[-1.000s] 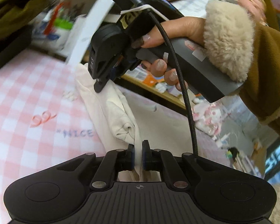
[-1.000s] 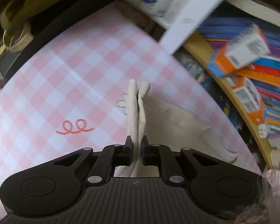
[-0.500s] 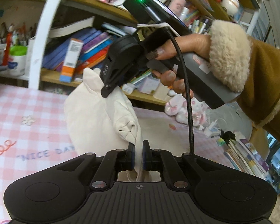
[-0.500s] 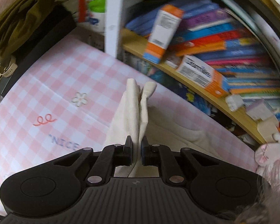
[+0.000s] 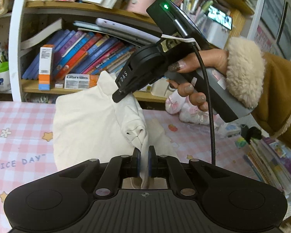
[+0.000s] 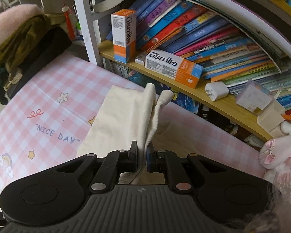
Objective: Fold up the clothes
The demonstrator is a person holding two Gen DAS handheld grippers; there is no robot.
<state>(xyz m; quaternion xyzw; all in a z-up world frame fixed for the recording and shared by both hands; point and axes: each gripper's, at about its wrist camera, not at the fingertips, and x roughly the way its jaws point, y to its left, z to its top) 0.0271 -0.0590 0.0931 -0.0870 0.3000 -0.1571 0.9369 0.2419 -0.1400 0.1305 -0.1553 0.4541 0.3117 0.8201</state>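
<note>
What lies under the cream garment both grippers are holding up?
Under the cream garment lies the pink checked tablecloth, printed "NICE DAY". What sits beneath the draped middle is covered.

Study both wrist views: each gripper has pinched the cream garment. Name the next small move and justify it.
Probably lower both hands together to lay the cream garment flat on the checked tablecloth. Left gripper and right gripper each have jaws shut on a bunched edge, and the fabric hangs lifted, half draped.
</note>
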